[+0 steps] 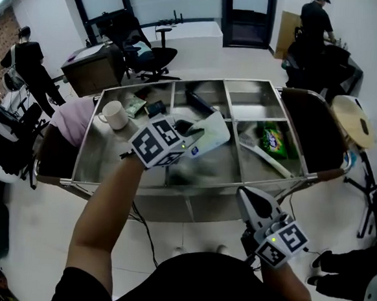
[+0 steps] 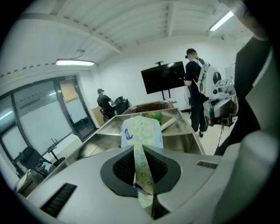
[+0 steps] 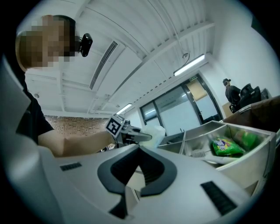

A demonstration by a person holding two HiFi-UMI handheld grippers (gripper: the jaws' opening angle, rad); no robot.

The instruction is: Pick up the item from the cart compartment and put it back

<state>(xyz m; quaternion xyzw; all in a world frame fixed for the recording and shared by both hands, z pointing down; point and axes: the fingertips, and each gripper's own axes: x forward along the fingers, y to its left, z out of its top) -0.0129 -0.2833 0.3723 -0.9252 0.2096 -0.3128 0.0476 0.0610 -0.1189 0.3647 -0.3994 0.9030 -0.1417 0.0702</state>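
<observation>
Left gripper clamps patterned packet above cart: pickup looks done, putting back remains. Right gripper closed, empty.

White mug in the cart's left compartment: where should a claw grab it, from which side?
Probably the rim of the white handled mug, from above: it stands upright, mouth up, and the steel cart's walls block side approaches.

Packet in left tool (over cart)

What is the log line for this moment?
left gripper: shut on packet | packet: above cart | right gripper: shut, empty
</observation>
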